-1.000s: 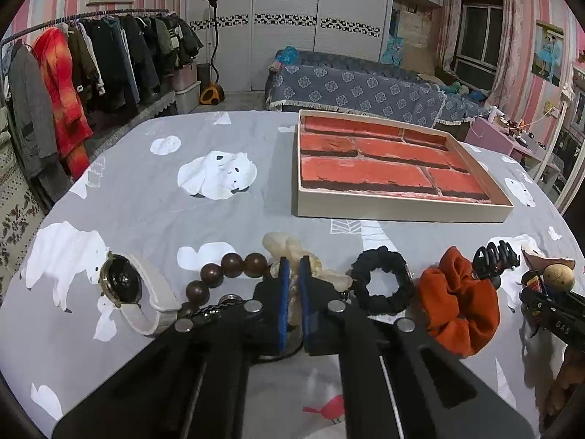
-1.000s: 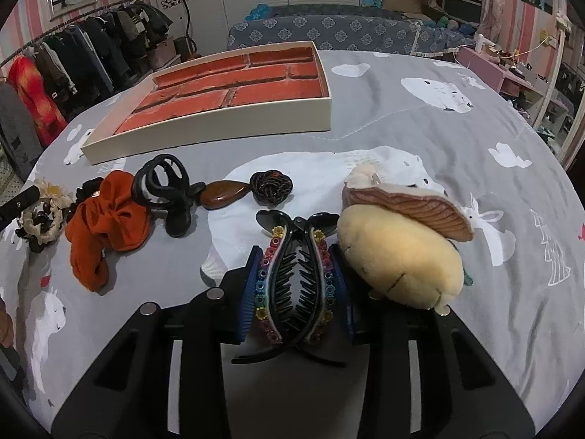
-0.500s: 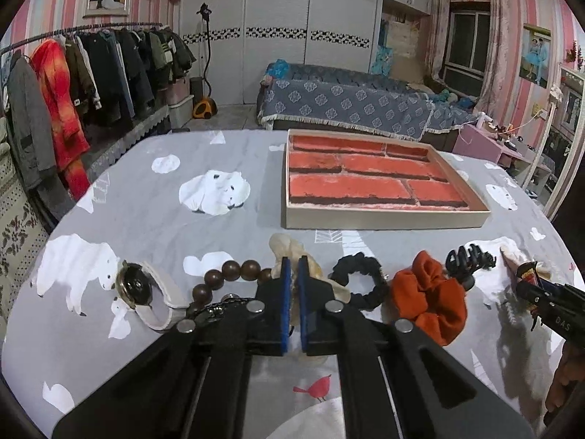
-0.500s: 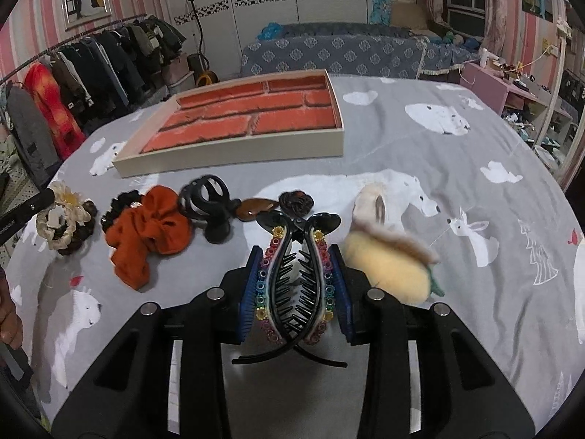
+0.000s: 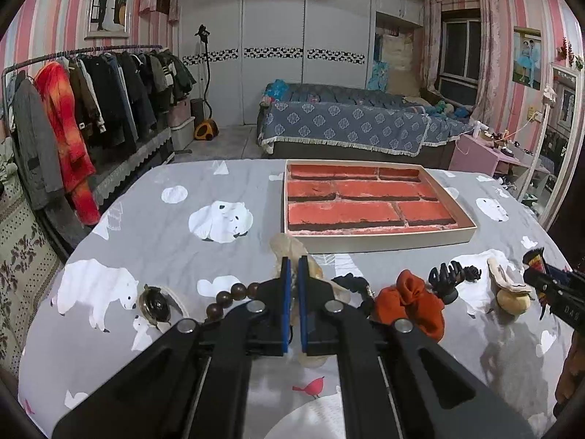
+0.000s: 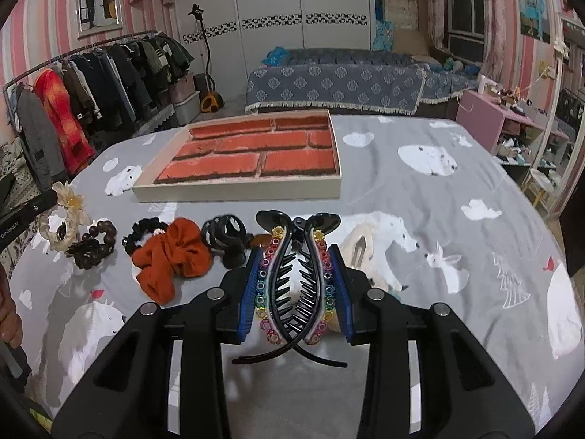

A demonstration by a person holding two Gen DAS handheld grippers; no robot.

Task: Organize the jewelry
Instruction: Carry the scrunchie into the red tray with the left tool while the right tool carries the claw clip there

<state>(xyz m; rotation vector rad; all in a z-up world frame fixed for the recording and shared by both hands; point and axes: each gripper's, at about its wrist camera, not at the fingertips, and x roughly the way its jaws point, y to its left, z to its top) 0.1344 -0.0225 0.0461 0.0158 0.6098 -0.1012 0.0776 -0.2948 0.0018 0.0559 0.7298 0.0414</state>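
Both grippers have risen from the bedspread [image 6: 457, 197]. Right gripper [image 6: 298, 285] clamps the light, brittle beaded hair claw [image 6: 296, 278] by its flanks; left gripper [image 5: 292, 292] pinches, apparently, the cream flower hairband [image 5: 289, 247]. Tray [image 6: 237, 194] lies beyond.

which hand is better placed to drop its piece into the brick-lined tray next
Right, probably. The right tongs are shut on the black banana clip with coloured beads, and the cream tray lined in red brick pattern lies straight ahead. The left tongs pinch a cream flower hairband and see the tray off to one side.
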